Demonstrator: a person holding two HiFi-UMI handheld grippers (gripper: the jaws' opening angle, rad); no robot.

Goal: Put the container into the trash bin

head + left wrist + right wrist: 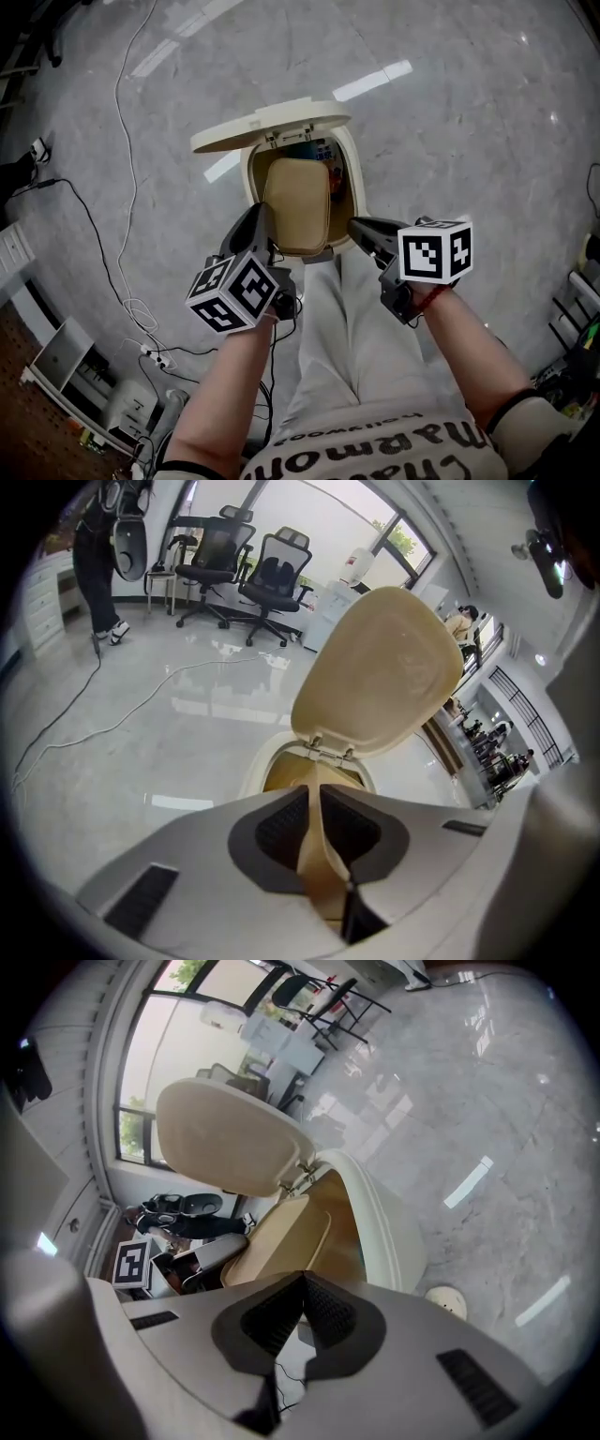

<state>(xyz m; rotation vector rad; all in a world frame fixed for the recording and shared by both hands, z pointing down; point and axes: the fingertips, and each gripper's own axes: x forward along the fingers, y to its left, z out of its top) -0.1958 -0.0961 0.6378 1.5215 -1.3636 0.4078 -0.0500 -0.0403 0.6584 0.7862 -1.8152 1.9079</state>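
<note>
Over the open trash bin (353, 169), the tan container (298, 202) hangs at the mouth, long axis pointing away from the person. Left gripper (315, 797) fingers clamp its near edge. Right gripper (302, 1283) fingers are closed on nothing, just beside the container.

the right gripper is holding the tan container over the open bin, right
No, it's the left gripper that holds the tan container over the open bin; the left gripper view shows its jaws clamped on the container's edge.
</note>
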